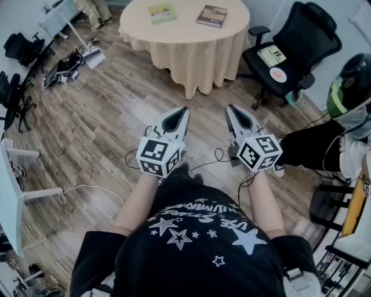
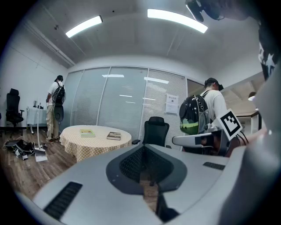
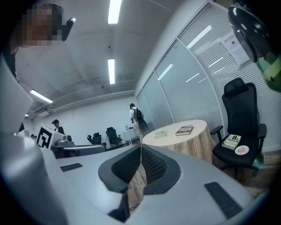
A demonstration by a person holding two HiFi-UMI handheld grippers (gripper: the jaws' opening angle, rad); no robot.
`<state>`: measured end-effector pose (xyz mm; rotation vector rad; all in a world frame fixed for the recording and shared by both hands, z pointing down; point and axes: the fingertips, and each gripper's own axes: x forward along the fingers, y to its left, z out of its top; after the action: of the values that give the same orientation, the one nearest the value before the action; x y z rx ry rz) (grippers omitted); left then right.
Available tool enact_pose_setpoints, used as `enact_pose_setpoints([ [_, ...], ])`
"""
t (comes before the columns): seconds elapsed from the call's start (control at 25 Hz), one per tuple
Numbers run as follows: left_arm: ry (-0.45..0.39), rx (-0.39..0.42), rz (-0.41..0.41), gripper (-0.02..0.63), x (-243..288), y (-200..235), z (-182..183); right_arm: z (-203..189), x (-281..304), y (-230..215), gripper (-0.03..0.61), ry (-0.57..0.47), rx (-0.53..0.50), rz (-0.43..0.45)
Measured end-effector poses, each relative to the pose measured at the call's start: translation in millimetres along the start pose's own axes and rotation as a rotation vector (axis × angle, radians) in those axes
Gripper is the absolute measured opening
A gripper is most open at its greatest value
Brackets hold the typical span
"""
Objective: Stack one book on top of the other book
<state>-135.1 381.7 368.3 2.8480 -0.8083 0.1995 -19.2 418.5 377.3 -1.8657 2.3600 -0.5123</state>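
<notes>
Office room, wood-plank floor [image 1: 104, 110] is running under everything. Nearest, the person in a black star-print shirt [image 1: 197, 243] is holding both arms forward, one claw in each hand. Left claw [image 1: 183, 110] is sitting closed, jaws meeting tip to tip, nothing between them; its marker cube [image 1: 159, 155] is facing the head camera. Right claw [image 1: 231, 108] is also sitting closed, jaws together, gripping nothing; its marker cube [image 1: 259, 152] is riding just behind. Both claws are hovering side by side over the floor, pointing roughly level toward the round tabletop [image 1: 185, 40], well apart from it. To the right, someone wearing a black-and-green backpack [image 1: 348, 93] is standing close by. Farther out, the tabletop is wearing a checkered cloth. Green book [image 1: 162, 13] is lying flat toward the tabletop's left edge; brown book [image 1: 211, 15] is lying flat toward its right edge, the two apart, not stacked. Beyond the right edge, a black office chair [image 1: 316, 29] is carrying another book [image 1: 272, 55] on its seat.
</notes>
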Motion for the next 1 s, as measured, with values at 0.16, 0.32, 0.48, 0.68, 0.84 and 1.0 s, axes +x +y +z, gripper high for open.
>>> enact_pose_setpoints([
  [0.16, -0.010, 0.011, 0.016, 0.009, -1.8, 5.1, 6.3, 3.8, 2.9, 3.5, 0.028, -0.014, -0.006, 0.002],
  [0.32, -0.009, 0.010, 0.023, 0.009, -2.5, 4.7, 8.7, 6.8, 4.1, 4.9, 0.028, -0.027, 0.001, 0.005],
  [0.48, -0.009, 0.009, 0.024, 0.009, -4.0, 2.5, 11.7, 9.1, 1.5, 8.2, 0.029, -0.031, -0.003, 0.018],
  [0.68, -0.017, 0.003, 0.034, 0.009, -7.3, -0.5, 11.8, 12.6, -6.9, 10.0, 0.029, -0.070, 0.030, 0.057],
  [0.84, -0.028, -0.014, 0.029, 0.009, -7.3, -1.2, 6.4, 11.4, -11.3, 5.5, 0.029, -0.088, 0.064, 0.056],
  [1.0, -0.025, -0.024, 0.049, 0.009, -4.7, 1.0, -2.9, 4.9, -13.8, -4.8, 0.029, -0.077, 0.062, 0.045],
])
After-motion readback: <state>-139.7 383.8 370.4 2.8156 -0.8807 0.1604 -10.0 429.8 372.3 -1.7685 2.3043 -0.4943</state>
